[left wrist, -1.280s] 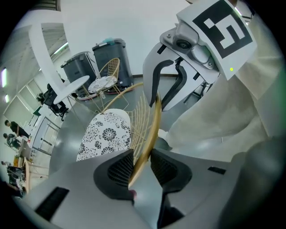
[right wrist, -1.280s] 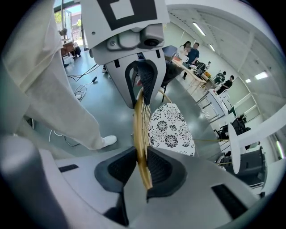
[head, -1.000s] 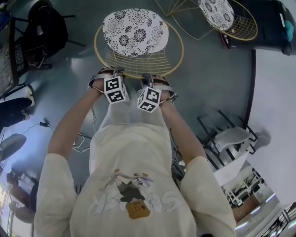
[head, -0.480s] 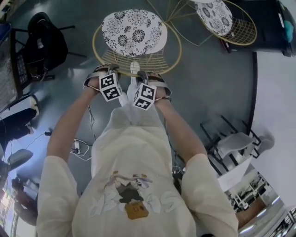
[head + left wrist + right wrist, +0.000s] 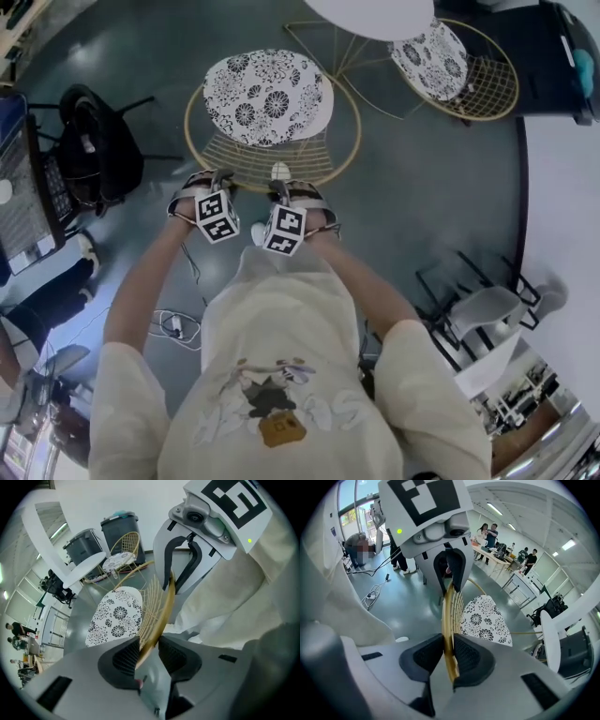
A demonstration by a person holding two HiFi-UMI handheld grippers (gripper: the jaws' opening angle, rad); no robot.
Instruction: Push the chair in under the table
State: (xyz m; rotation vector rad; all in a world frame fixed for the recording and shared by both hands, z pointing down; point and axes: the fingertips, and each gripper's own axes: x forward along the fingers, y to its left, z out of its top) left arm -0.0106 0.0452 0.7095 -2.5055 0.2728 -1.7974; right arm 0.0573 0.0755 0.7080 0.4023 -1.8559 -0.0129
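Note:
A gold wire chair (image 5: 272,159) with a black-and-white flowered cushion (image 5: 267,98) stands on the grey floor just short of a round white table (image 5: 375,14). Both grippers hold the top rim of its back, side by side. My left gripper (image 5: 217,178) has the gold rim (image 5: 157,620) between its pads, shut on it. My right gripper (image 5: 281,190) is shut on the same rim (image 5: 449,620) a little to the right. In the left gripper view the right gripper (image 5: 187,566) clamps the rim ahead; in the right gripper view the left gripper (image 5: 449,569) does likewise.
A second matching chair (image 5: 457,58) sits at the table's right side. A black chair with a bag (image 5: 94,150) stands at left, folded chairs (image 5: 478,300) at right, cables (image 5: 173,323) on the floor behind. Grey bins (image 5: 117,531) stand beyond the table.
The person has stepped forward with the chair; both grippers stay on its back rim. The white table has come into view at the top, close to the chair's seat.

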